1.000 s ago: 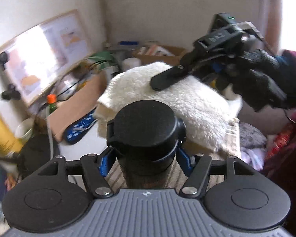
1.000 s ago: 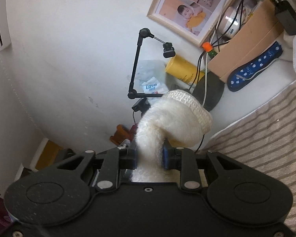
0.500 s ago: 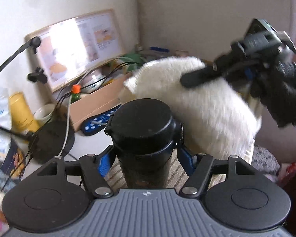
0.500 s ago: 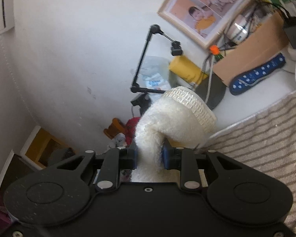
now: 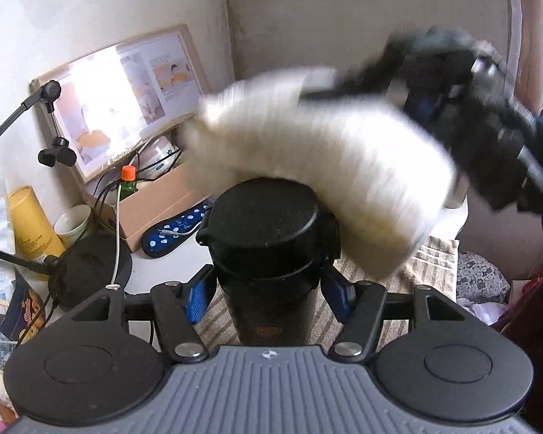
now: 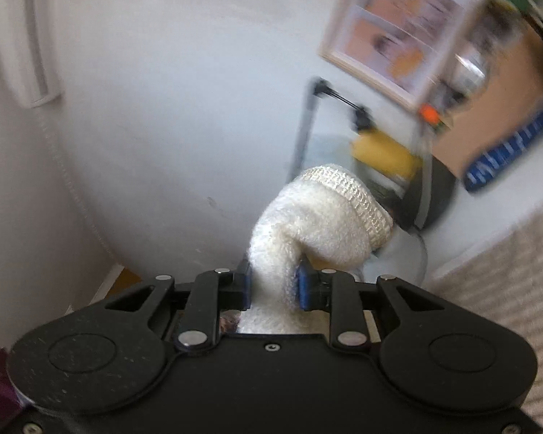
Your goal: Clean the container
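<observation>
Daylight is washing both fisheye views, bowing the walls at the edges. Glare is bleaching the frame (image 5: 126,97) left of the left gripper (image 5: 269,291). Motion blur is smearing the towel (image 5: 318,170) ahead; everything beyond the right gripper (image 6: 273,284) is streaking, while its pinched towel is staying sharp.

The white towel (image 5: 318,166) is smeared by motion blur in the left wrist view, so its edges and folds cannot be made out, and whether it touches the flask lid (image 5: 268,217) just below it cannot be told. The right gripper (image 5: 347,90) is blurred too, its fingers only a dark streak. The flask's lower body is hidden behind the left gripper (image 5: 269,291). In the right wrist view the framed picture (image 6: 405,32), yellow tube (image 6: 383,157) and cardboard box (image 6: 488,108) are blurred, and the towel's lower end disappears behind the gripper body.
</observation>
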The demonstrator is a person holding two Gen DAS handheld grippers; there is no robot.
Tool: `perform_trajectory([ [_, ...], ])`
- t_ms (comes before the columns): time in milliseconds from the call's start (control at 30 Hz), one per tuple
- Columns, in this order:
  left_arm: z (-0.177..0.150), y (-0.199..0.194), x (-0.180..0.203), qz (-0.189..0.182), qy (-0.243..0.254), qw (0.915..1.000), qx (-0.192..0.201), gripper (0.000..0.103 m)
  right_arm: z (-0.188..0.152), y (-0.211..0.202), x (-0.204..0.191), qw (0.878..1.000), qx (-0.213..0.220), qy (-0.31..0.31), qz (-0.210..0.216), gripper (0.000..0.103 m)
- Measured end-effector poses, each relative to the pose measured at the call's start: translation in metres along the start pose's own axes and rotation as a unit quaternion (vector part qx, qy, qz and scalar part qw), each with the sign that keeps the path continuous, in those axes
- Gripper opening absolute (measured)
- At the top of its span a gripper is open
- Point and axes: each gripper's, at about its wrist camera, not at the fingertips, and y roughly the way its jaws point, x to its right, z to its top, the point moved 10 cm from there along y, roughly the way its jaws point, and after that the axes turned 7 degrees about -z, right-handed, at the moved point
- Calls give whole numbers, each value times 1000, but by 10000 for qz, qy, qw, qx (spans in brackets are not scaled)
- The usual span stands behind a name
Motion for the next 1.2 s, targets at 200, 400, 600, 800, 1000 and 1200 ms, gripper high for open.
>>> perform_trajectory([
  [200, -2, -3, 0, -3, 0, 10000, -5, 62, -25, 19, 40, 9979, -383, 169, -490, 23],
  [400, -2, -3, 1, 6, 24, 10000, -21, 62, -38, 25, 54, 9932, -684, -141, -930, 23],
  [600, -3, -3, -1, -38, 36, 10000, -31, 62, -43, 36, 67, 9872, -872, -427, -1262, 23],
  [800, -2, -2, -1, -58, 63, 10000, -48, 62, -50, 42, 87, 9752, -1168, -754, -1720, 23],
  [1000, -1, -1, 1, -61, 98, 9999, -68, 62, -72, 55, 108, 9372, -1655, -1691, -2563, 23],
  [1200, -1, 0, -1, -85, 91, 9999, -80, 62, -86, 66, 99, 8761, -1919, -3196, -3056, 23],
])
